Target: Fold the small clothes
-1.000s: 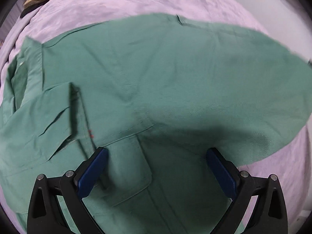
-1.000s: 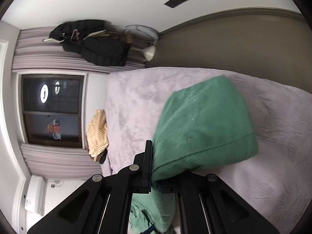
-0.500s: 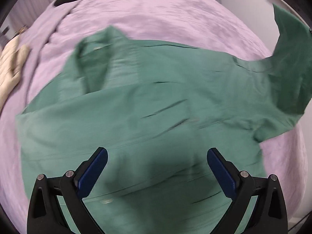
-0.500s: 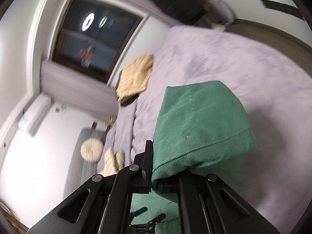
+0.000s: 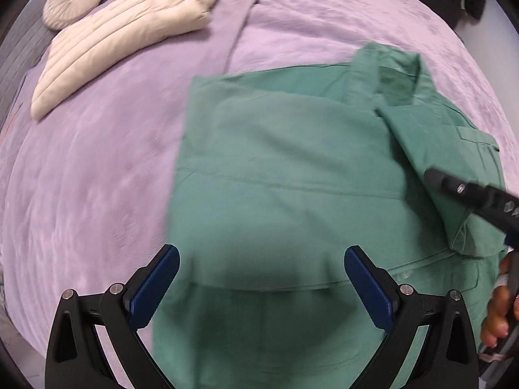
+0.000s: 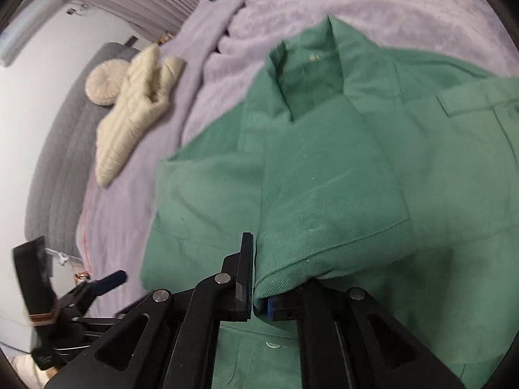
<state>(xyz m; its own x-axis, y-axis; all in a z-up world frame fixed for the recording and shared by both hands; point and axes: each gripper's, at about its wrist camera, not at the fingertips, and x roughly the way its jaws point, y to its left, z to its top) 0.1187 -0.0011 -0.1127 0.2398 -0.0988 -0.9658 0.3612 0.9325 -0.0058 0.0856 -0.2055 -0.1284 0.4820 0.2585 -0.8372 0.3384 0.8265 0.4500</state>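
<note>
Our left hand-held gripper [image 5: 261, 287] hangs with its jaws spread wide and nothing between them, the blue pads [image 5: 155, 287] poised just above the near part of the green shirt [image 5: 292, 178]. Our right hand-held gripper [image 6: 259, 295] is clamped tight on the hem of a shirt sleeve [image 6: 331, 201], the cloth bunched between the closed jaws and the sleeve lying forward from them across the shirt's front. From the left wrist view the same right hand-held gripper shows as a dark bar off to the right of our open jaws, over the folded sleeve, with fingers [image 5: 496, 311] of the hand holding it at the right edge. The shirt lies spread on the bed [image 5: 97, 178], which is covered in a lilac bedspread; ahead of the right hand-held gripper we see its collar [image 6: 308, 71] standing open, and to the right of that a chest pocket flap [image 6: 467, 103]. Its left side is folded in to a straight edge. Further out, ahead and to the left of both jaws, a cream quilted garment [image 5: 123, 35] lies on the bedspread well apart from the shirt, and beside it sits a round cream cushion [image 5: 71, 3] against a grey quilted surface [image 6: 61, 162]. In the right wrist view the left hand-held gripper appears low at the left, off the shirt's edge.
</note>
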